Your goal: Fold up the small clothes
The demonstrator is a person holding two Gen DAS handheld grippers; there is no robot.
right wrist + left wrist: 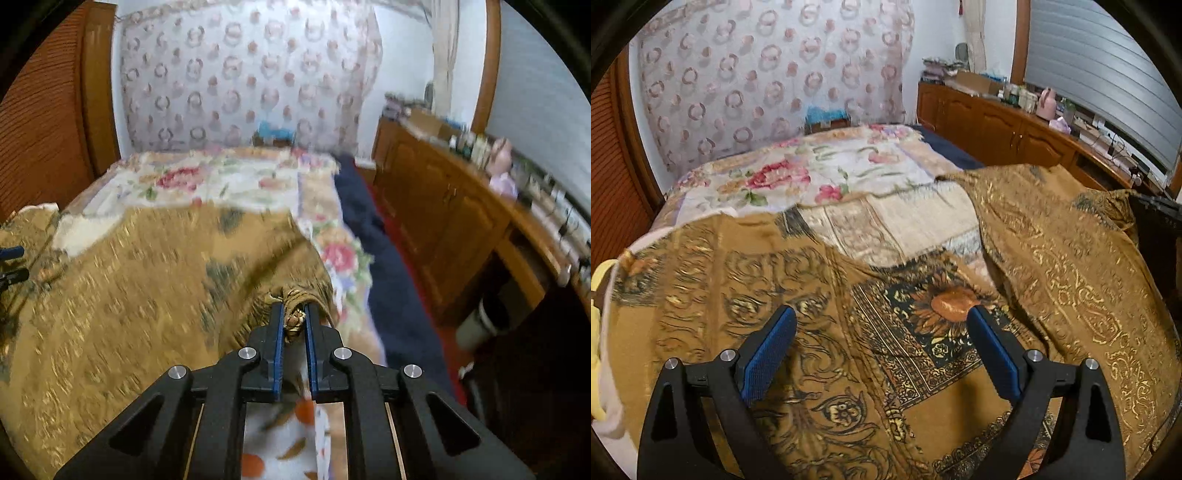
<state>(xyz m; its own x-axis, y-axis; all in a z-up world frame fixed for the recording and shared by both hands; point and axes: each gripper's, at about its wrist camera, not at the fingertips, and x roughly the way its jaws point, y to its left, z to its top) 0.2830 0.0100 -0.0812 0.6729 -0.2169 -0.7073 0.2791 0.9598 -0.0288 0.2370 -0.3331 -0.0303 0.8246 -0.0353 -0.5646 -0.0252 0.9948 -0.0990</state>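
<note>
A brown and gold patterned cloth (827, 295) with a sunflower print lies spread over the bed. In the left wrist view my left gripper (882, 325) hovers just above it, open, with nothing between its blue pads. The cloth's right part (1071, 258) is lifted in a fold. In the right wrist view my right gripper (294, 314) is shut on a bunched corner of the same cloth (147, 277), raised off the bed. My left gripper's fingertips (11, 264) show at the far left edge.
A floral bedspread (798, 173) covers the bed (343, 258). A patterned curtain (768, 74) hangs behind it. A wooden cabinet (1004, 125) with bottles and boxes runs along the right, beside a dark blue floor strip (373, 240). A yellow item (598, 295) lies at the left edge.
</note>
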